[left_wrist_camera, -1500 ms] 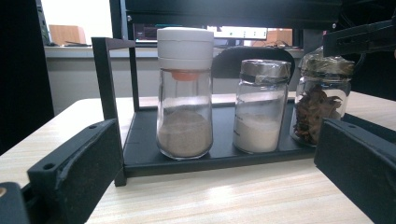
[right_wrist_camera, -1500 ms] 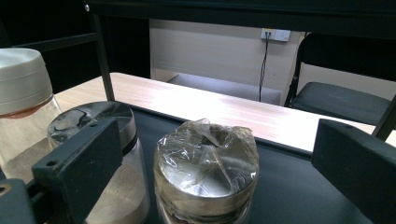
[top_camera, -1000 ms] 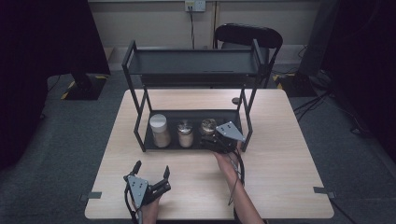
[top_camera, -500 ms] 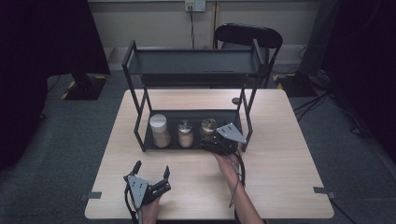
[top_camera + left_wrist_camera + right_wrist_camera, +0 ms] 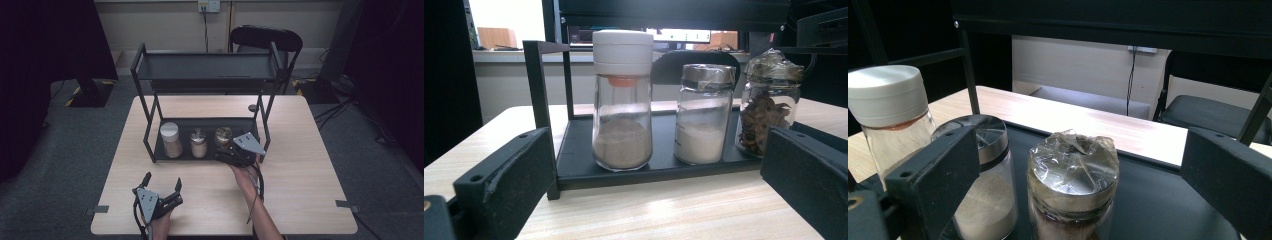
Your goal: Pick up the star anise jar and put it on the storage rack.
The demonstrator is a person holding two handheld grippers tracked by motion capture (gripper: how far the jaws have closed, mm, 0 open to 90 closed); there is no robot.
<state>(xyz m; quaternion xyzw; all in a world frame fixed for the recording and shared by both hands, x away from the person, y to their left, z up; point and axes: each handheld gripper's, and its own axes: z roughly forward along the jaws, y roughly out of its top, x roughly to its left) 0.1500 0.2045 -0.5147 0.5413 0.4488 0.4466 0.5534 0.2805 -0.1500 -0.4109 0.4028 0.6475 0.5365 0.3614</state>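
Three glass jars stand in a row on the lower tray (image 5: 207,152) of a black two-tier rack (image 5: 205,67). The white-capped jar (image 5: 170,139) (image 5: 622,100) (image 5: 892,115) holds tan powder. The middle jar (image 5: 198,143) (image 5: 703,114) (image 5: 982,180) has a metal lid and white powder. The jar of brown dried pieces (image 5: 223,137) (image 5: 770,102) (image 5: 1072,187) has wrap over its lid. My right gripper (image 5: 226,154) (image 5: 1073,200) is open, its jaws either side of that jar, not touching it. Near the table's front edge my left gripper (image 5: 161,184) (image 5: 644,195) is open and holds nothing.
A wooden table (image 5: 305,165) carries the rack, whose upper shelf hangs low over the jars. Black rack posts (image 5: 263,125) flank the tray. A black chair (image 5: 265,37) stands behind the table. A small dark round object (image 5: 252,107) lies on the table behind the rack.
The right gripper has crept slightly forward and left toward the dried-pieces jar. The left gripper has not moved.
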